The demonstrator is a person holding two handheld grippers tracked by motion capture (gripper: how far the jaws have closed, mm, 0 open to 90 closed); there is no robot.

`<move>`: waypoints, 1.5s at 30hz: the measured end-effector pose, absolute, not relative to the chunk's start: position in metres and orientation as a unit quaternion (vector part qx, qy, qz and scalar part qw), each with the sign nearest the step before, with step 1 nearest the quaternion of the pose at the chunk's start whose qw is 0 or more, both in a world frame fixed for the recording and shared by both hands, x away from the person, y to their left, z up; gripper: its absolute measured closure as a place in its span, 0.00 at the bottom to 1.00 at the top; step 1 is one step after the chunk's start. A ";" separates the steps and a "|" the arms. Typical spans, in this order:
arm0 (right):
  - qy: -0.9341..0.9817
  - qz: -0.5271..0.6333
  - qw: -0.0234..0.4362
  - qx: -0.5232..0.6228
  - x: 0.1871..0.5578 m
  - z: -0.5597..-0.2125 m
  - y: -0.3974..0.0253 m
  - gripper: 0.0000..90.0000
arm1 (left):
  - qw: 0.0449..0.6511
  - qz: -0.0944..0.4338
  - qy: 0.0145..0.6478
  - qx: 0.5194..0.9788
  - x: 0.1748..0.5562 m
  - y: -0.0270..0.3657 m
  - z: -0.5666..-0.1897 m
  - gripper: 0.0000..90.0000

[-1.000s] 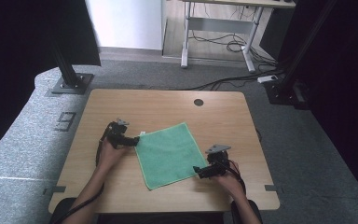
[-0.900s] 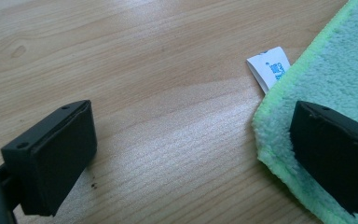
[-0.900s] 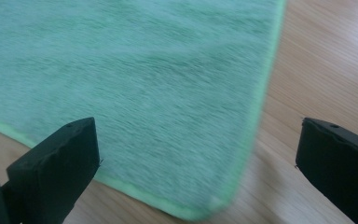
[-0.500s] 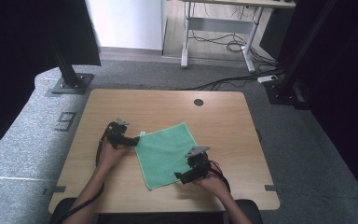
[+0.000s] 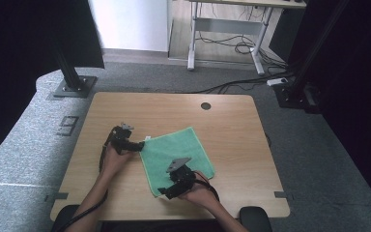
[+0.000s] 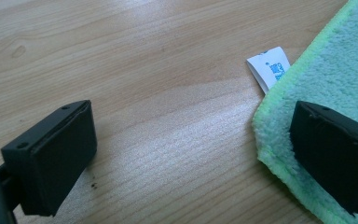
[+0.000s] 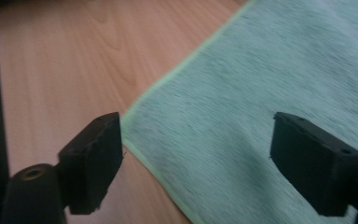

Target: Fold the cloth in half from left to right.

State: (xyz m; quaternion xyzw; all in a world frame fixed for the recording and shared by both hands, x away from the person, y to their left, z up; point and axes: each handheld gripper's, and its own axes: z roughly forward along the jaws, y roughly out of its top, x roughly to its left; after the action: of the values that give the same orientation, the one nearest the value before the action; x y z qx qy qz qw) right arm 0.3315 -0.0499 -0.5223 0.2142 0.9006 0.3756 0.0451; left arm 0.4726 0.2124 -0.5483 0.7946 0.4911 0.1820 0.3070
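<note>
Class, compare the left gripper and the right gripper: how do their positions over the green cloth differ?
The left gripper sits at the cloth's far left corner, beside its white tag; the right gripper is at the near corner. The left gripper has one jaw over bare table; the right gripper's jaws straddle the cloth's corner edge. Both are open and hand-held.

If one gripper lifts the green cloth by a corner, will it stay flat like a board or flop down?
It will probably flop. The green cloth looks like soft, fuzzy towelling lying limp on the table, so it should droop and fold. It seems thin, so likely light. Its nap looks grippy rather than slippery for the open left gripper at its corner.
</note>
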 end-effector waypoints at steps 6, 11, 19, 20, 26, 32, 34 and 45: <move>0.907 0.380 0.031 0.180 0.322 -0.519 -0.032 0.40 | 0.307 0.182 0.491 0.795 0.473 0.212 -0.548 0.02; 0.917 0.367 0.022 0.153 0.313 -0.521 -0.021 0.52 | 0.308 0.181 0.488 0.796 0.472 0.213 -0.548 0.03; 0.933 0.327 0.052 0.142 0.309 -0.533 -0.014 0.75 | 0.330 0.180 0.459 0.805 0.466 0.212 -0.547 0.20; 0.933 0.327 0.052 0.142 0.309 -0.533 -0.014 0.75 | 0.330 0.180 0.459 0.805 0.466 0.212 -0.547 0.25; 0.932 0.319 0.059 0.160 0.309 -0.531 -0.013 0.96 | 0.347 0.168 0.433 0.815 0.454 0.201 -0.543 0.72; 0.934 0.316 0.058 0.154 0.310 -0.530 -0.010 0.97 | 0.339 0.144 0.441 0.819 0.455 0.199 -0.539 0.96; 0.934 0.318 0.052 0.154 0.311 -0.530 -0.008 0.97 | 0.335 0.147 0.443 0.818 0.455 0.200 -0.537 0.96; 0.917 0.365 0.054 0.149 0.312 -0.506 -0.005 0.97 | 0.363 0.151 0.464 0.794 0.455 0.212 -0.514 0.95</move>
State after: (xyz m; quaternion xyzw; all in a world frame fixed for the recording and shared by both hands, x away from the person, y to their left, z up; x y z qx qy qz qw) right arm 0.3116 -0.0055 -0.5059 0.1485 0.9173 0.3655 0.0544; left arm 0.4549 0.2120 -0.5139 0.7938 0.4639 0.1511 0.3631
